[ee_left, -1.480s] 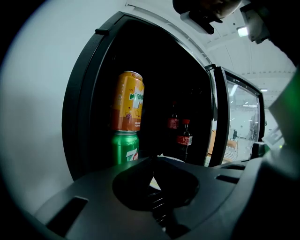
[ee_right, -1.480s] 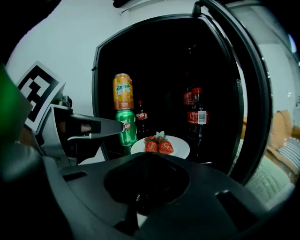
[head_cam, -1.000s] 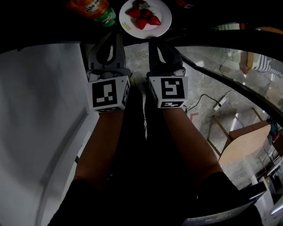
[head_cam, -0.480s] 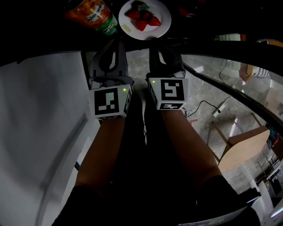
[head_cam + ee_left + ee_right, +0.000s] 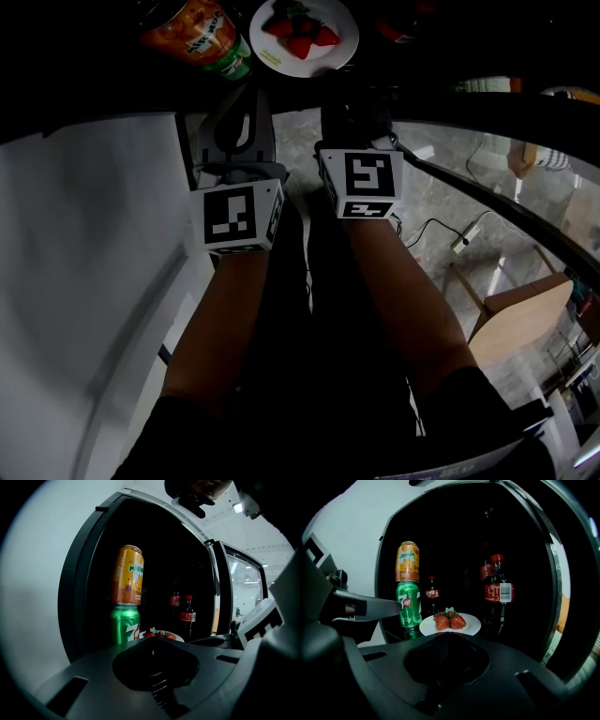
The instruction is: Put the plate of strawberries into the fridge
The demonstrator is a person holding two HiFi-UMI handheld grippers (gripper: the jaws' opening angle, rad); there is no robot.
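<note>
A white plate (image 5: 333,52) with strawberries (image 5: 300,33) sits inside the dark fridge, to the right of the stacked cans. My right gripper (image 5: 328,89) is shut on the plate's near rim, which its jaws hide in the right gripper view. There the plate (image 5: 471,620) and strawberries (image 5: 450,620) lie just past my right gripper (image 5: 447,637). I cannot tell whether the plate rests on the shelf. My left gripper (image 5: 251,89) is shut on nothing, in front of the cans. Past my left gripper (image 5: 152,641) only a sliver of the strawberries (image 5: 159,633) shows.
An orange can (image 5: 407,562) stands on a green can (image 5: 408,604) left of the plate. Cola bottles (image 5: 497,590) stand to its right and behind. The fridge's white side (image 5: 84,281) is at my left, its glass door (image 5: 239,588) at my right.
My right gripper has moved farther into the fridge, carrying the plate past the cans. My left gripper has drawn back a little toward me.
</note>
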